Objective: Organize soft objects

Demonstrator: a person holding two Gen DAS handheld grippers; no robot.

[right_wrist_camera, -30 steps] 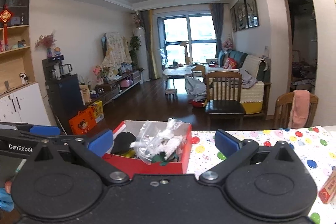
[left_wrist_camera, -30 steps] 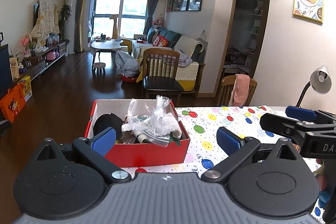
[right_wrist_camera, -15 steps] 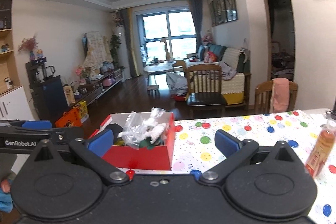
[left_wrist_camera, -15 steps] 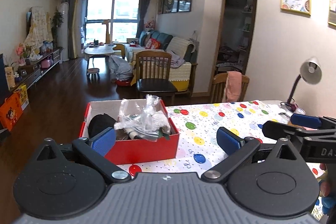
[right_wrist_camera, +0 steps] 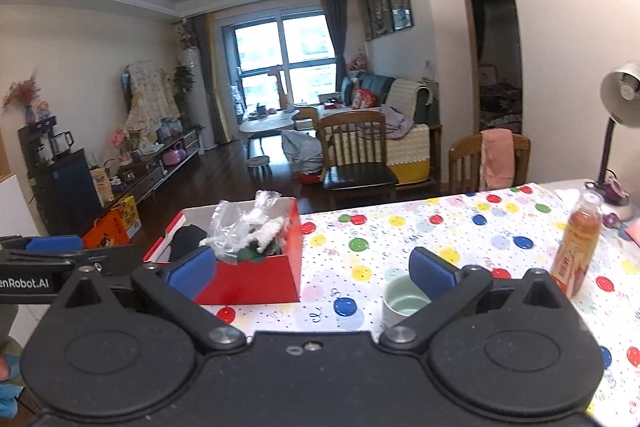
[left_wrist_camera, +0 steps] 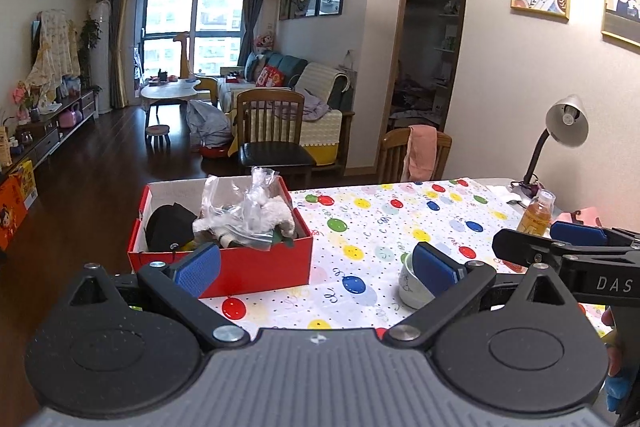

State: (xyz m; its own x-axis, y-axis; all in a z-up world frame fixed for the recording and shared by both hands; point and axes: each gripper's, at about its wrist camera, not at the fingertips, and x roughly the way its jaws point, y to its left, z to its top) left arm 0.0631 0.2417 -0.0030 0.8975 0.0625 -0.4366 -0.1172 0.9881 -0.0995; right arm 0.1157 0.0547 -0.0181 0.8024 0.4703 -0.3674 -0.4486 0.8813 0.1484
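Table: covered by a white cloth printed with coloured balloons; it carries the box, cup, bottle and lamp.
Box: red, open-topped, at the table's left end, near the edge; in the right wrist view it stands left of the cup.
Box contents: a black soft item at the left, a crumpled clear plastic bag over a white plush at the right, all inside the box and rising above its rim.
Lamp: grey desk lamp at the table's far right, by the wall.
Left gripper: jaws wide apart, holding nothing, raised above the table's near edge; its left blue pad overlaps the box's near wall in view, its right pad overlaps the cup.
Right gripper: jaws wide apart, empty, facing the same way; it appears at the right edge of the left wrist view.
Bottle: orange drink, upright, on the table's right side, well apart from the box.
Cup: pale, upright, just beyond the right gripper's right pad; also seen from the left wrist.
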